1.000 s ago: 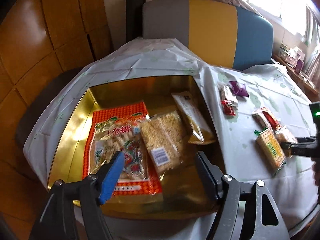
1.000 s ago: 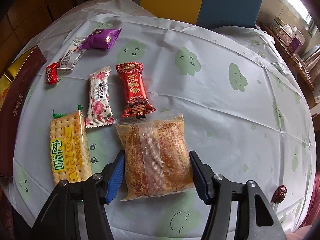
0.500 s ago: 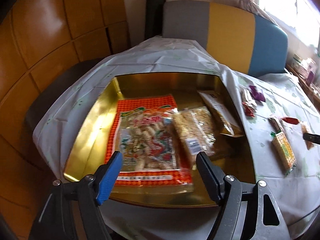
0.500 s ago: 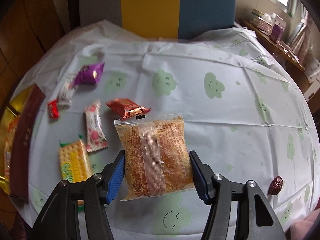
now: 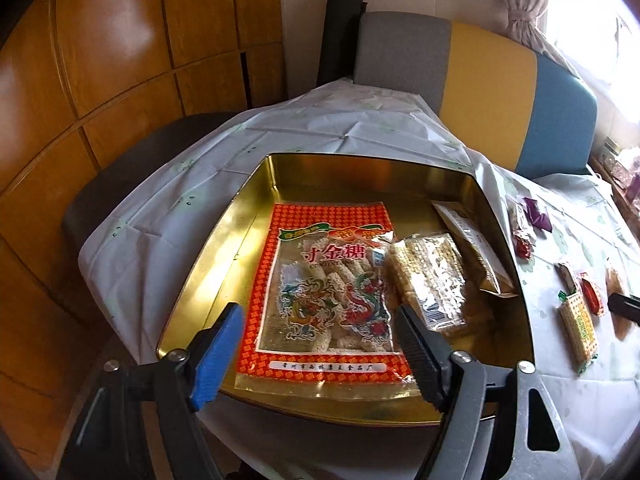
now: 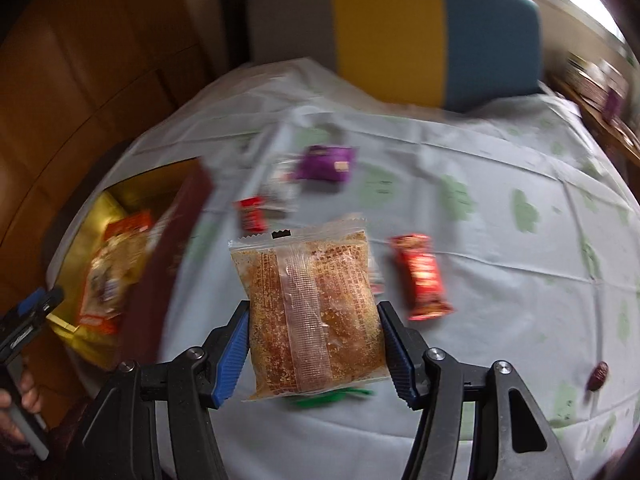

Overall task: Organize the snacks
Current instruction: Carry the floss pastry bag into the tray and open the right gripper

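My right gripper [image 6: 314, 354] is shut on a clear packet of brown crumbly cake [image 6: 310, 312] and holds it above the table. A gold tin [image 5: 256, 216] on the left holds a big red-orange candy bag [image 5: 326, 292], a clear cereal-bar pack [image 5: 430, 280] and a tan packet [image 5: 472, 240]. My left gripper [image 5: 320, 354] is open and empty over the tin's near edge. Loose on the tablecloth lie a red packet [image 6: 422, 276], a purple packet [image 6: 326, 162], a small red candy [image 6: 250, 212] and a yellow cracker pack [image 5: 578, 324].
The tin's dark red side [image 6: 168, 256] faces the loose snacks. A grey, yellow and blue chair back [image 6: 400, 28] stands behind the table. Wood panelling [image 5: 100, 80] is on the left. A dark date-like piece [image 6: 598, 376] lies near the right edge.
My right gripper has lifted the brown cake packet off the table and swung left toward the tin. My left gripper has drawn back and shifted left over the tin.
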### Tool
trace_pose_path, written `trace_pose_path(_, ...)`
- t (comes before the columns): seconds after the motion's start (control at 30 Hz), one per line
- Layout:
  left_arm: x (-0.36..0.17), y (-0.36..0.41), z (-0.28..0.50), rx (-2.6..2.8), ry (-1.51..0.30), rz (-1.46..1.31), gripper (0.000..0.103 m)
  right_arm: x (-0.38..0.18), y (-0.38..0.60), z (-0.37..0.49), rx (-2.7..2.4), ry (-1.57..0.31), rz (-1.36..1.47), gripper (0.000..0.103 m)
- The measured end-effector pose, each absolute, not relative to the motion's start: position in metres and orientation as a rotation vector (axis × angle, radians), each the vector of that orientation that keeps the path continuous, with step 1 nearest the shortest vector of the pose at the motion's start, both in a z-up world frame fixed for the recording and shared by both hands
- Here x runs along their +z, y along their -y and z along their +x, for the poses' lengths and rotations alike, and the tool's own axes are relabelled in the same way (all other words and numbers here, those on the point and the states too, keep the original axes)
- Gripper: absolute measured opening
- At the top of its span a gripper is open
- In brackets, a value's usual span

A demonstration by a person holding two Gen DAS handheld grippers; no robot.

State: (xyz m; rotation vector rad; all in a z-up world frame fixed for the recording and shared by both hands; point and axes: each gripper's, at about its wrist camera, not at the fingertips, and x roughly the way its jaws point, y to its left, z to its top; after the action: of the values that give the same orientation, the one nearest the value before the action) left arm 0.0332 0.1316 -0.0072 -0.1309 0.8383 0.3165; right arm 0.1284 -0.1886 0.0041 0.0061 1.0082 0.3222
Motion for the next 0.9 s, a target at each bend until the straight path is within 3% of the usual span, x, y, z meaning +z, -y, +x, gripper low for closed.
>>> trace_pose_path(0.53, -0.008, -0.155, 0.026, 0.364, -0.827, -0.177, 0.082, 0.012, 0.021, 0.098, 0.693, -1.012, -0.088, 0.064)
trace_pose_path(0.9, -0.009, -0.148, 0.025, 0.343, -0.821, -0.149, 0.082, 0.001, 0.053, 0.095, 0.639, -1.026, -0.08, 0.067)
